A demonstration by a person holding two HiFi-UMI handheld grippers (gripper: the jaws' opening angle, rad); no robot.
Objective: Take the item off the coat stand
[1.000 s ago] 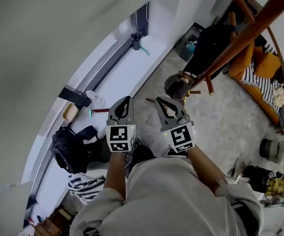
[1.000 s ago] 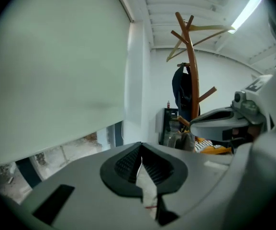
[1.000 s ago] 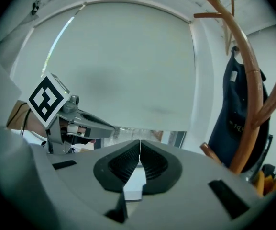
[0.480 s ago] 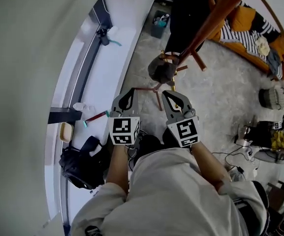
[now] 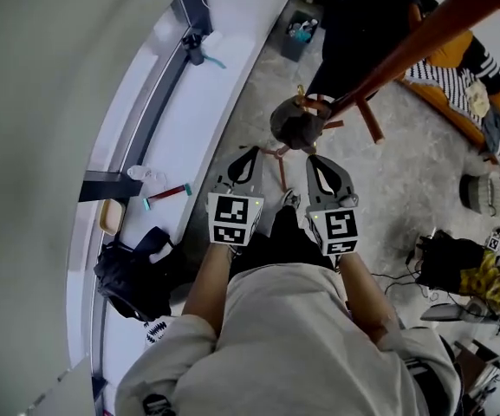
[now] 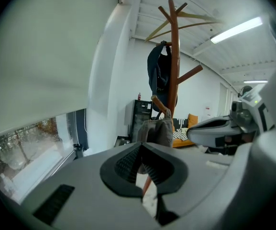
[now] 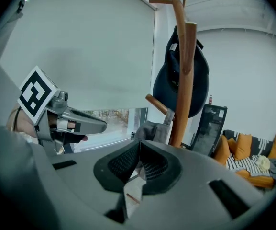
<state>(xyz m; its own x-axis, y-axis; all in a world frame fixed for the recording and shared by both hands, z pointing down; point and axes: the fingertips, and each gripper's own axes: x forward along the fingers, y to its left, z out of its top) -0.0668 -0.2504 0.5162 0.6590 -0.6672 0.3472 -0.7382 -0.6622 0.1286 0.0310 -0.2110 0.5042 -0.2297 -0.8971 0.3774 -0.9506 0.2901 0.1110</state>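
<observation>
There are two grippers, left (image 5: 250, 154) and right (image 5: 317, 159), each with its jaws together and nothing between them. One stand (image 5: 423, 37) ahead of them bears two things. A grey item (image 5: 295, 126) hangs on a low peg just beyond both tips. A dark item (image 5: 353, 33) hangs higher. Both are too shapeless to identify, and the stand's top is cut off in the head view.

Head view steeply down; gripper views share coat stand (image 6: 174, 56).

Wooden coat stand (image 5: 440, 31) on speckled grey floor (image 5: 405, 172); grey cloth item (image 5: 295, 126), dark bag (image 5: 358, 33) hang from pegs.
</observation>
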